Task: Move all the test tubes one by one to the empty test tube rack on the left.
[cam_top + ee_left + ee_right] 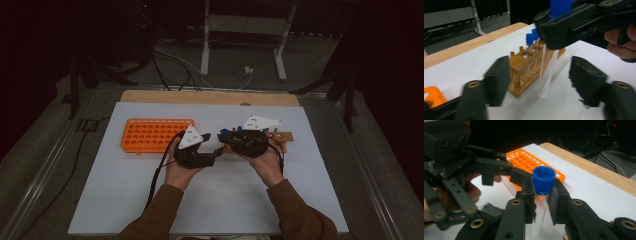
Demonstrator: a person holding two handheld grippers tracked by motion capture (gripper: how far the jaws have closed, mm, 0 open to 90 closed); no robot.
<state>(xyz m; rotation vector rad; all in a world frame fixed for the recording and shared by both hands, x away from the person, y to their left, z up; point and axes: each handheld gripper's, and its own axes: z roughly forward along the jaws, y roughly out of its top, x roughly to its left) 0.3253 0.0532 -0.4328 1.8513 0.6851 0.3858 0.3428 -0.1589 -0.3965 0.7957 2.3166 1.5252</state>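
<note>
My right gripper (pixel 541 200) is shut on a clear test tube (pixel 539 220) just under its blue cap (pixel 544 180), and holds it upright above the white mat. In the left gripper view the tube (pixel 546 72) hangs down from the right gripper (pixel 549 37). My left gripper (pixel 541 80) is open, with one jaw on each side of the tube's lower part and a gap on both sides. In the high view the two grippers, left (pixel 216 152) and right (pixel 222 136), meet tip to tip at the middle of the mat.
A wooden tube rack (pixel 524 65) with blue-capped tubes (pixel 531 37) stands just behind the held tube. An orange rack (pixel 150 135) with several holes lies at the left. A white mat (pixel 225 200) covers the wooden table (pixel 210 96). Cables trail from the grippers.
</note>
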